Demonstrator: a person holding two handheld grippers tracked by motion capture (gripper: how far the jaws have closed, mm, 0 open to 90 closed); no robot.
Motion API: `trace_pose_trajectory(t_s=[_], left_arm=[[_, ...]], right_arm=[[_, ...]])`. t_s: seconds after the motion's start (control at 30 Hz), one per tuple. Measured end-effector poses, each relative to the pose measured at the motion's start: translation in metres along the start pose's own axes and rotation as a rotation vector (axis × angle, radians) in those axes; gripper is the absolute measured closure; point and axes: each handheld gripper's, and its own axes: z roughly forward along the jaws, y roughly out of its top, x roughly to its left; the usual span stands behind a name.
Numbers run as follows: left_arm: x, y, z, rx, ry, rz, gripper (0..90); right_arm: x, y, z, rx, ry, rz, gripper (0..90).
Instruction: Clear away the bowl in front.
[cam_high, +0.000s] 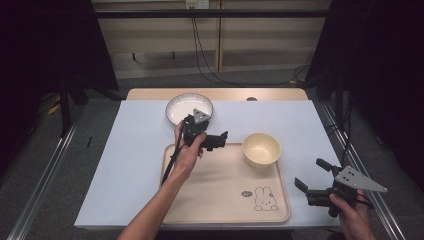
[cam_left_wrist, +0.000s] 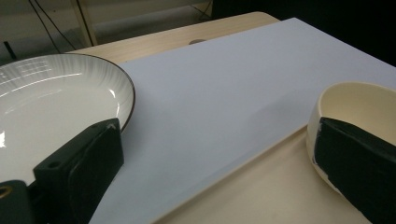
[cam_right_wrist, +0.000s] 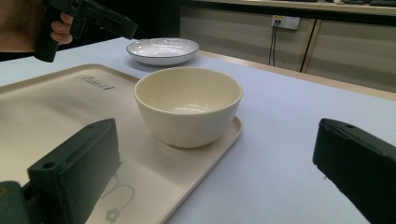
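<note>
Cream: one bowl (cam_high: 261, 149), one tray (cam_high: 220, 192); white: one plate (cam_high: 189, 108).

On the table (cam_high: 125, 165) before me a tray (cam_high: 220, 195) lies at the near edge, a bowl (cam_high: 261, 149) standing in its far right corner. A plate (cam_high: 180, 106) rests on the table beyond the tray's far left corner, well apart from the bowl. My left gripper (cam_high: 220, 140) hangs over the tray's far edge, between plate and bowl. My right gripper (cam_high: 312, 179) sits just off the tray's right side, nearer me than the bowl.
</note>
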Motion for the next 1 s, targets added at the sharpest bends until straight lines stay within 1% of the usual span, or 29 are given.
trace_pose_trajectory(t_s=[0.03,0.07,0.1,0.13,0.17,0.2,0.23,0.27,0.33,0.37,0.4,0.43,0.5,0.53,0.57,0.6,0.63,0.67,0.7,0.73,0.77,0.87,0.9,0.93,1.0], left_arm=[[0.0,0.0,-0.003,-0.01,0.003,0.003,2.1],[0.0,0.0,-0.006,-0.018,-0.002,0.021,2.1],[0.0,0.0,-0.009,-0.033,-0.005,0.03,2.2],[0.0,0.0,-0.015,-0.047,0.002,0.045,1.7],[0.0,0.0,-0.019,-0.064,0.024,0.045,1.6],[0.001,0.0,-0.023,-0.081,0.03,0.048,2.1],[0.001,0.001,-0.027,-0.074,0.044,0.052,2.1],[0.002,0.001,-0.031,-0.082,0.048,0.041,1.5],[0.007,0.0,-0.04,-0.078,0.05,0.03,1.7],[0.008,-0.001,-0.044,-0.082,0.06,0.019,1.4],[0.011,-0.002,-0.048,-0.087,0.061,0.022,1.9],[0.013,-0.004,-0.051,-0.097,0.05,0.017,2.1],[0.018,-0.008,-0.058,-0.091,0.056,0.014,1.8],[0.019,-0.01,-0.062,-0.094,0.069,0.011,1.8],[0.021,-0.013,-0.065,-0.098,0.078,0.018,1.9],[0.023,-0.015,-0.068,-0.104,0.079,0.011,2.1],[0.025,-0.017,-0.072,-0.102,0.088,0.006,1.8],[0.028,-0.02,-0.077,-0.112,0.1,0.004,1.8],[0.031,-0.023,-0.08,-0.13,0.101,0.002,2.2],[0.034,-0.024,-0.084,-0.122,0.109,0.006,1.9],[0.037,-0.027,-0.088,-0.133,0.112,-0.006,1.6],[0.044,-0.034,-0.101,-0.15,0.143,-0.015,1.7],[0.046,-0.037,-0.106,-0.152,0.154,-0.009,1.8],[0.048,-0.04,-0.11,-0.157,0.157,-0.012,1.8],[0.051,-0.046,-0.119,-0.153,0.16,-0.011,1.8]], right_arm=[[0.0,0.0,0.0,0.0,-0.001,-0.003,0.3],[0.0,0.0,0.0,-0.001,0.002,-0.001,0.3],[0.0,0.0,0.0,-0.001,0.006,-0.001,0.4],[0.0,0.0,0.0,-0.003,0.002,-0.003,0.3],[-0.001,0.0,0.0,-0.005,0.001,-0.004,0.3],[-0.001,0.0,0.0,-0.005,0.003,-0.003,0.3],[0.0,0.0,0.0,-0.004,0.005,-0.004,0.4],[0.0,0.0,0.0,-0.003,0.005,-0.006,0.3],[0.0,0.0,0.0,-0.005,0.005,-0.004,0.3],[-0.001,0.0,0.0,-0.007,0.006,-0.005,0.4],[0.0,0.0,0.0,-0.006,0.009,-0.003,0.4],[0.0,0.0,0.001,-0.005,0.007,-0.004,0.4],[0.0,0.0,0.001,-0.003,0.009,-0.003,0.4],[-0.001,0.0,0.001,-0.002,0.007,-0.007,0.3],[-0.001,0.0,0.001,0.0,0.01,-0.006,0.4],[-0.001,0.0,0.001,0.0,0.012,-0.001,0.3],[-0.001,0.0,0.001,0.0,0.01,-0.003,0.3],[-0.001,0.0,0.001,0.002,0.011,-0.004,0.3],[-0.001,0.0,0.002,0.0,0.009,-0.006,0.3],[-0.001,0.0,0.002,0.003,0.014,-0.005,0.4],[-0.001,0.0,0.002,0.0,0.008,-0.007,0.4],[0.0,0.0,0.002,0.003,0.009,-0.005,0.4],[0.0,0.0,0.001,0.004,0.009,-0.005,0.4],[-0.001,0.0,0.002,0.004,0.007,-0.006,0.3],[0.0,0.0,0.002,0.002,0.002,-0.003,0.4]])
